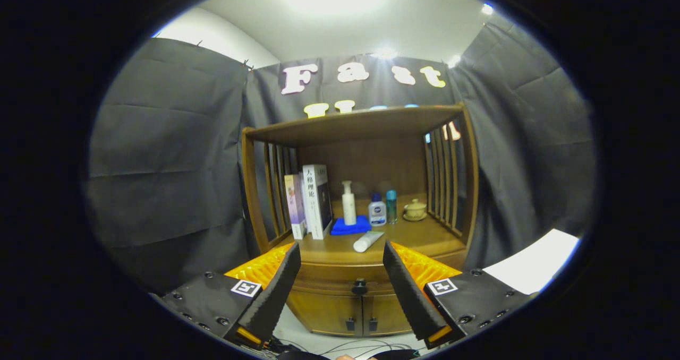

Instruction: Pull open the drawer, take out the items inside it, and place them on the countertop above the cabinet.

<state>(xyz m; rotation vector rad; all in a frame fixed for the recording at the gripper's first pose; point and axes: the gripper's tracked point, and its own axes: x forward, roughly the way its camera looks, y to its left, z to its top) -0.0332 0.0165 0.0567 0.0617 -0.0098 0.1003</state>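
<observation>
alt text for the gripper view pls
The gripper hangs open with nothing between its fingers, facing a wooden cabinet whose drawer is closed, its dark knob between the fingers. Books, bottles and a white tube sit on the countertop.

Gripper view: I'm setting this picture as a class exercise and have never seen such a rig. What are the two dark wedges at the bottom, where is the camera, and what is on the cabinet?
There is no robot arm here. A person holds a two-finger claw in one hand, and a fisheye camera riding on it looks forward along the fingers. The two dark wedges are those fingers, standing apart, so the claw is open and holds nothing.

Ahead is a wooden cabinet. Its drawer, with a dark knob, lies between the fingers and looks closed. On the countertop above stand books, a white pump bottle on a blue cloth, two small bottles and a lidded cup. A white tube lies on its side near the front.
</observation>
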